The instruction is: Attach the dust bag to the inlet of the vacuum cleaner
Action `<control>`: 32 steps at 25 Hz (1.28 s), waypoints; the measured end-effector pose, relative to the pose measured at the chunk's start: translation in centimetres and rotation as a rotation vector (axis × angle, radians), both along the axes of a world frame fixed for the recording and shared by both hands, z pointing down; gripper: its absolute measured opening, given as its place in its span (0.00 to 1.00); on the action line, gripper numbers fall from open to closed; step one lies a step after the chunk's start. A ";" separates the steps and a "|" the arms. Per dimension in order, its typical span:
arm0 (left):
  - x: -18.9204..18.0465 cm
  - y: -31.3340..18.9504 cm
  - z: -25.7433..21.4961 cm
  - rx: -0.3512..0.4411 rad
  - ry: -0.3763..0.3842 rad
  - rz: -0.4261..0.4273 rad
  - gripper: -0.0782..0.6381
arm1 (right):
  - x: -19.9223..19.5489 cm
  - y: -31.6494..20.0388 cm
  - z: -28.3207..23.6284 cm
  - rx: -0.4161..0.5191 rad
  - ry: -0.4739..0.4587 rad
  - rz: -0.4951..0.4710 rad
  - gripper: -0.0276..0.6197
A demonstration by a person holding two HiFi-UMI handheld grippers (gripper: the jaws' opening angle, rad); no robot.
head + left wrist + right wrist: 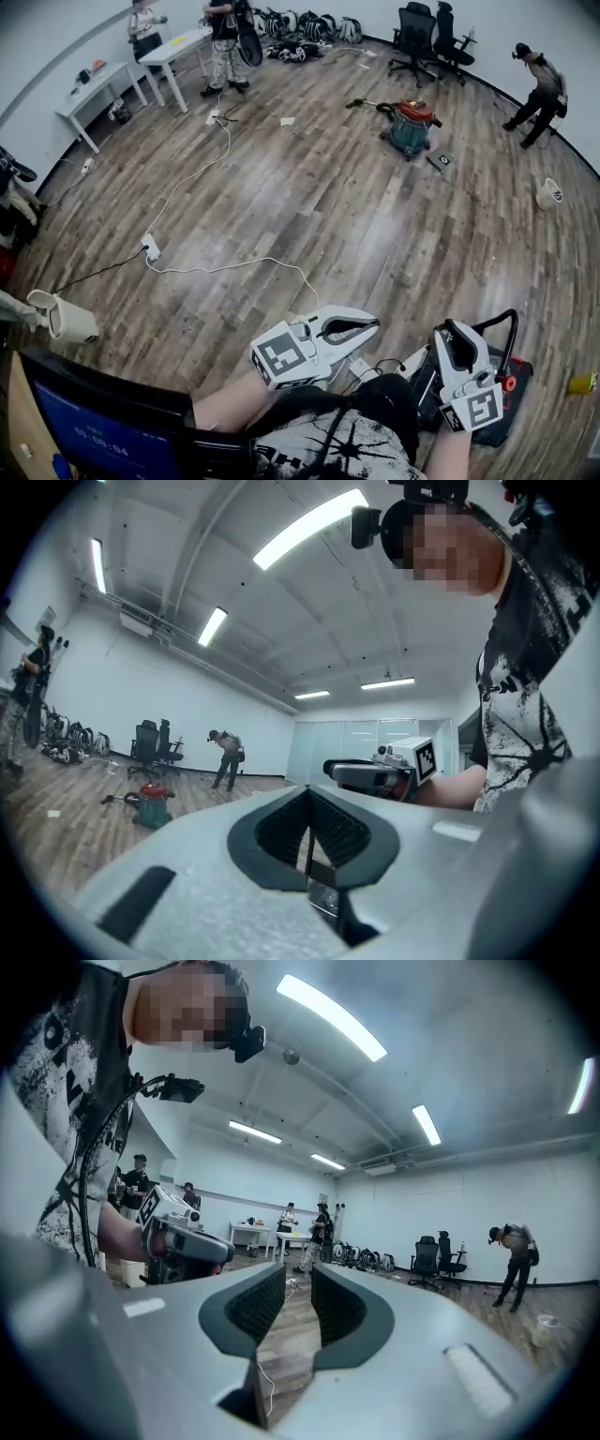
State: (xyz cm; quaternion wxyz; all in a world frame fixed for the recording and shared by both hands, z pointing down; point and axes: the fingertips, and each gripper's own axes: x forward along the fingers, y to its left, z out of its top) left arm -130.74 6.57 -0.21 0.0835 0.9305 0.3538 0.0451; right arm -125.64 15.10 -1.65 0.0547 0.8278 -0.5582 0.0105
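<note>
A green vacuum cleaner (411, 127) with a red top and a hose stands far off on the wooden floor; it also shows small in the left gripper view (150, 804). No dust bag is in sight. My left gripper (373, 324) is held level near my chest, its jaws shut (309, 803) with nothing between them. My right gripper (447, 333) is held beside it, its jaws apart (298, 1274) and empty. Each gripper shows in the other's view: the right gripper (375, 775) and the left gripper (178, 1237).
A black and red machine with a loop handle (511, 375) sits on the floor under my right gripper. A white cable and power strip (150, 248) cross the floor. A white canister (64, 321) lies at left. Tables (103, 84), office chairs (417, 37) and several people stand at the far walls.
</note>
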 end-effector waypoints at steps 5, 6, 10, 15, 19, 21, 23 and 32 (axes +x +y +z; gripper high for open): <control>1.7 -0.4 -0.3 -0.015 0.024 0.025 0.10 | 1.5 -1.1 -0.5 -0.026 0.014 0.002 0.19; 2.2 -0.5 -0.5 -0.019 0.031 0.023 0.10 | 1.9 -1.2 -0.4 -0.030 0.013 0.000 0.20; 4.8 -0.6 0.6 -0.031 0.014 0.007 0.10 | 4.5 -1.1 0.5 -0.030 -0.002 -0.006 0.20; 10.5 -0.1 2.3 0.019 -0.013 -0.024 0.10 | 10.2 -0.6 2.3 -0.053 -0.030 -0.065 0.22; 18.2 1.9 3.2 0.056 -0.045 -0.056 0.10 | 18.3 1.3 3.4 -0.021 -0.051 -0.082 0.22; 22.5 3.7 2.4 0.060 -0.048 -0.046 0.10 | 22.4 2.5 3.1 -0.008 -0.054 -0.088 0.22; 26.8 5.9 1.4 0.079 -0.038 -0.027 0.10 | 26.6 4.2 2.7 0.001 -0.059 -0.094 0.22; 42.0 13.2 0.1 0.160 -0.020 0.020 0.10 | 39.8 10.8 3.2 0.031 -0.109 -0.081 0.22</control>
